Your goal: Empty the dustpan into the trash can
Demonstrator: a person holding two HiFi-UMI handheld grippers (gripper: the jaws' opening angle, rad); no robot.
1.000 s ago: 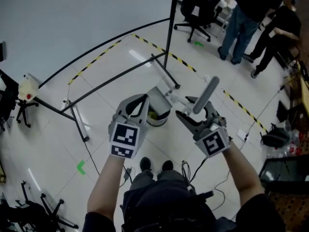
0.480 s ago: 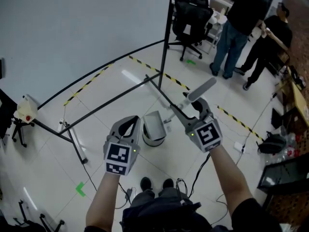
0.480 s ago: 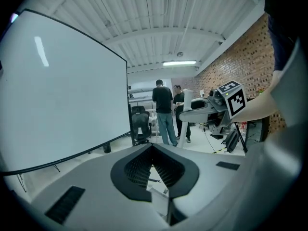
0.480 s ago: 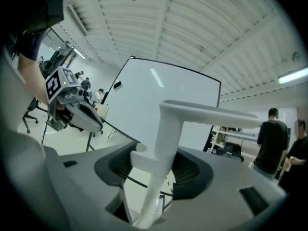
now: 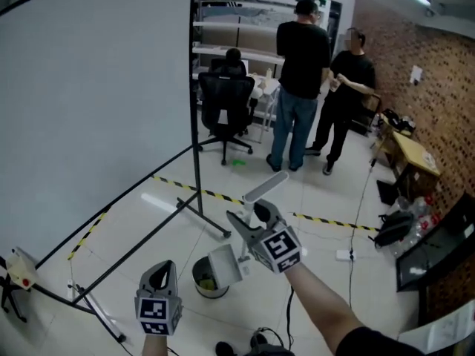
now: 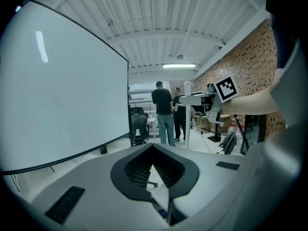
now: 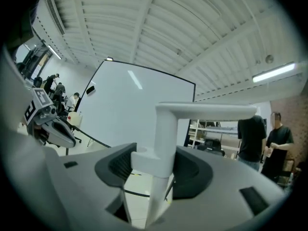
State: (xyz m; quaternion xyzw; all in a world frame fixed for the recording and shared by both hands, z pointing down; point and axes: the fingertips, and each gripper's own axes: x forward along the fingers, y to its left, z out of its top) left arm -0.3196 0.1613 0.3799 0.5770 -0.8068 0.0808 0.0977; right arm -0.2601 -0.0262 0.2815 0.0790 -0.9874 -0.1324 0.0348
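- The right gripper (image 5: 251, 218) is clenched on the dustpan's white handle (image 7: 165, 143), which stands upright between its pads.
- The dustpan (image 5: 223, 265) hangs tilted over the right side of the trash can (image 5: 199, 291). Whether it touches the rim I cannot tell.
- The can stands on open floor (image 5: 148, 232), near the black foot (image 5: 211, 226) of the big white screen (image 5: 89, 102).
- The left gripper (image 5: 162, 271) sits low, left of the can, with its jaws closed together on nothing.
- Bare floor runs out to the yellow-black tape line (image 5: 319, 219).
- Past the tape are an office chair (image 5: 223, 102) and a person in jeans (image 5: 300, 65), well apart from the can.
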